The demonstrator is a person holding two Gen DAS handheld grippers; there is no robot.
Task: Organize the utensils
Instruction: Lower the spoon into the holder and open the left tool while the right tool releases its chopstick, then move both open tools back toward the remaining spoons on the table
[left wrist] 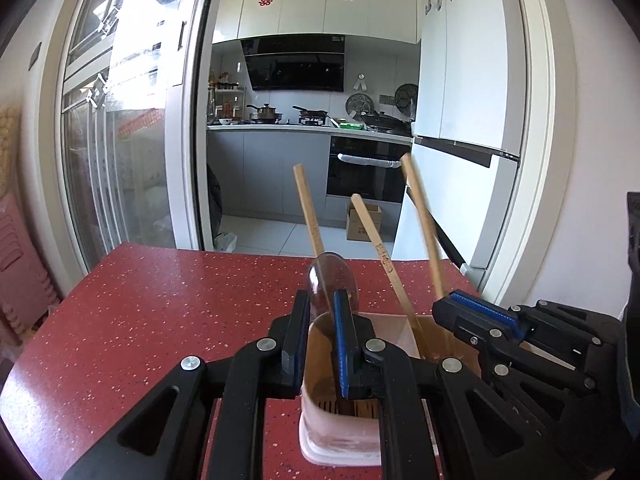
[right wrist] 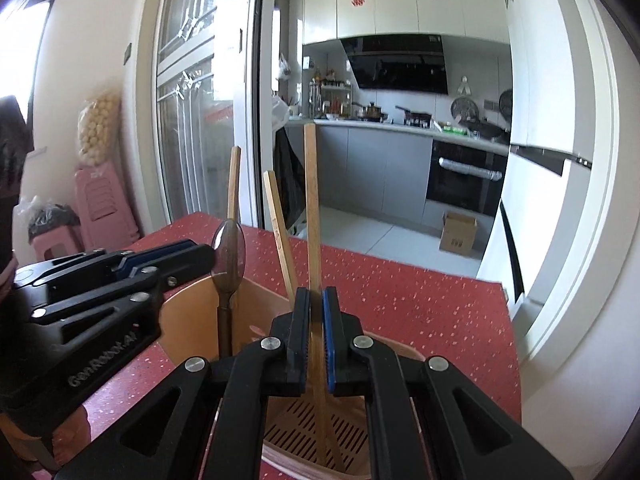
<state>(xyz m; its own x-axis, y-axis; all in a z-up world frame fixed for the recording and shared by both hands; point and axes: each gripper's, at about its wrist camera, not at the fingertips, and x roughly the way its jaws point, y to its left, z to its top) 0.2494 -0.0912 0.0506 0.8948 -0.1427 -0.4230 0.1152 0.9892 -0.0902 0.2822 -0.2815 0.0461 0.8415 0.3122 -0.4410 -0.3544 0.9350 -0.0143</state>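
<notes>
A tan plastic utensil holder [left wrist: 340, 436] [right wrist: 188, 312] stands on the red speckled table [right wrist: 420, 300]. My left gripper [left wrist: 322, 300] [right wrist: 200, 254] is shut on the bowl of a clear brown spoon [left wrist: 332, 276] [right wrist: 229, 248], which stands upright with its handle down in the holder. My right gripper [right wrist: 316, 292] [left wrist: 452, 300] is shut on a wooden chopstick [right wrist: 311, 200] [left wrist: 424, 224]. That chopstick's lower end rests on the slotted floor of the near compartment. Two more chopsticks [right wrist: 234, 180] [right wrist: 280, 232] lean inside the holder.
The table's far edge [left wrist: 200, 250] borders a doorway into a kitchen. A glass sliding door [left wrist: 120, 140] is at the left and a white fridge [left wrist: 460, 120] at the right. Pink stools [right wrist: 104, 204] stand by the wall, and a cardboard box [right wrist: 458, 234] sits on the kitchen floor.
</notes>
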